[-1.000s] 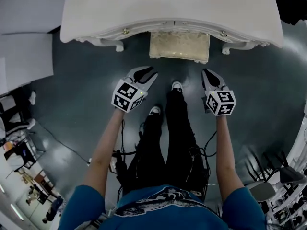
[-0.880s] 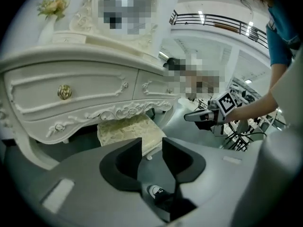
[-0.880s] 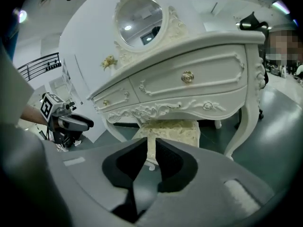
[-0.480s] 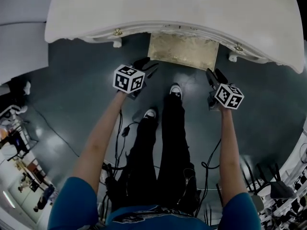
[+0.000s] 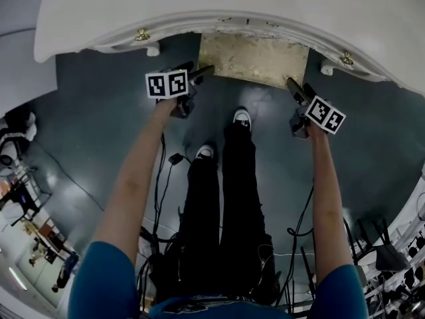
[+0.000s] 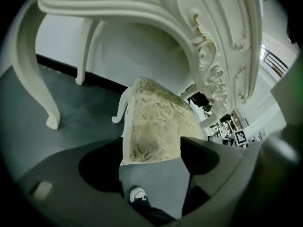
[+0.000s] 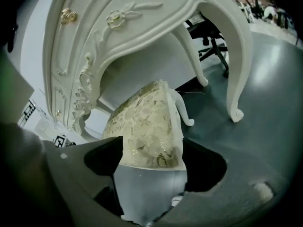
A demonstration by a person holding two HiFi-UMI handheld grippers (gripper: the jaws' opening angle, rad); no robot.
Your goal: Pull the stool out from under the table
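A stool with a gold patterned cushion stands half under the white ornate table. My left gripper is at the stool's near left corner, and my right gripper is at its near right corner. Both have just been opening their jaws and now stand open. In the left gripper view, the cushion shows through the gap of the left gripper, untouched by the pads. The right gripper frames the cushion the same way, with nothing pressed.
The person's shoes stand on the dark grey floor just in front of the stool. Cables trail on the floor at the left. A curved table leg stands left of the stool, another at its right. Office chairs crowd the lower right.
Both grippers have moved forward and down to the stool's near corners and rolled. Their jaws went from nearly shut to wide open. The stool fills more of the view.
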